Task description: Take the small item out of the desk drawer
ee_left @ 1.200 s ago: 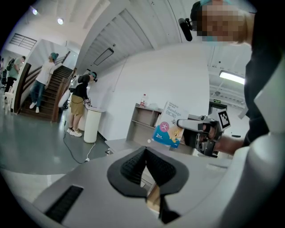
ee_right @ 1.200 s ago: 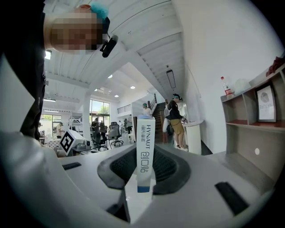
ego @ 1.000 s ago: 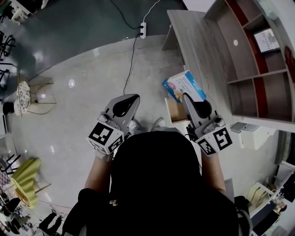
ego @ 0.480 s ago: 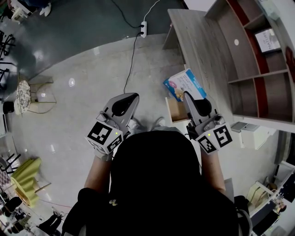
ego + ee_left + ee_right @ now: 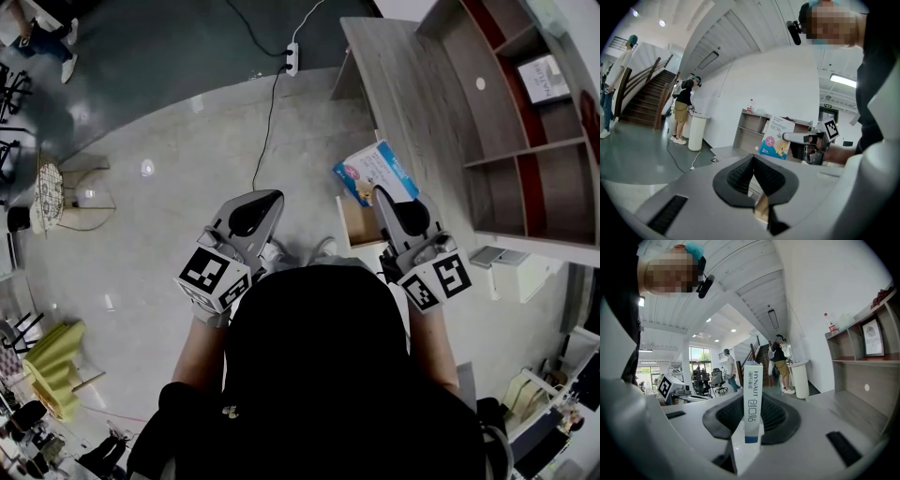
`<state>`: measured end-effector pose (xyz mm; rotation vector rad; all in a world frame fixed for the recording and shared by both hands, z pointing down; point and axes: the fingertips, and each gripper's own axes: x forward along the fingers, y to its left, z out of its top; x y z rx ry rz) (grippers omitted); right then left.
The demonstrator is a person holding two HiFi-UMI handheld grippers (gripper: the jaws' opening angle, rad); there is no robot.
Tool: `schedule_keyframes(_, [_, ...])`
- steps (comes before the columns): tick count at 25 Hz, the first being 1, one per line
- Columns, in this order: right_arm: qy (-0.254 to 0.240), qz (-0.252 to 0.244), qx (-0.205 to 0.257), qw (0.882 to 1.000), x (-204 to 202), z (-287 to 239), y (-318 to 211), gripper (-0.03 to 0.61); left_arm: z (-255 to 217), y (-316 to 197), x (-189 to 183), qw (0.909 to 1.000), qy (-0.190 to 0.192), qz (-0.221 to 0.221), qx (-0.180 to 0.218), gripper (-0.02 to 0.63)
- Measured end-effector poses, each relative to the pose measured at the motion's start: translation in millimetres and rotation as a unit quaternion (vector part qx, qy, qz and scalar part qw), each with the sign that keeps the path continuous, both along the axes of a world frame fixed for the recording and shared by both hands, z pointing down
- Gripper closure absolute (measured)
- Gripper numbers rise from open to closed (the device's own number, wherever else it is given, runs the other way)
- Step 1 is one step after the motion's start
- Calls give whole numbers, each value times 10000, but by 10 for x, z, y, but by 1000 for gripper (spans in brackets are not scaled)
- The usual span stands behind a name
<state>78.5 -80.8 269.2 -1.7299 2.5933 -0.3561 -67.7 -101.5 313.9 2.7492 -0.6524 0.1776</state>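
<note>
Above the open wooden drawer [image 5: 357,225] at the grey wood desk's [image 5: 403,94] front edge, our right gripper [image 5: 382,194] pinches the flat blue-and-white cardboard box [image 5: 376,172], our left gripper [image 5: 265,202] pressed together and empty, so we judge the removal essentially done.

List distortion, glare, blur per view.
Head view: fisheye curves the grey wooden desk; lamp glare spots the grey floor. Left gripper view: black corners, ceiling strip light blown out. Right gripper view: print on the blue-and-white cardboard box is sharp.
</note>
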Motion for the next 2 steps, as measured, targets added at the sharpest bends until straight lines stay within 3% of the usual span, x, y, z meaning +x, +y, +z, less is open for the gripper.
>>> schedule_keyframes(2, [3,7,-8,10000,16,5,24,499,5,27,10,10000,4,-9,-25,604])
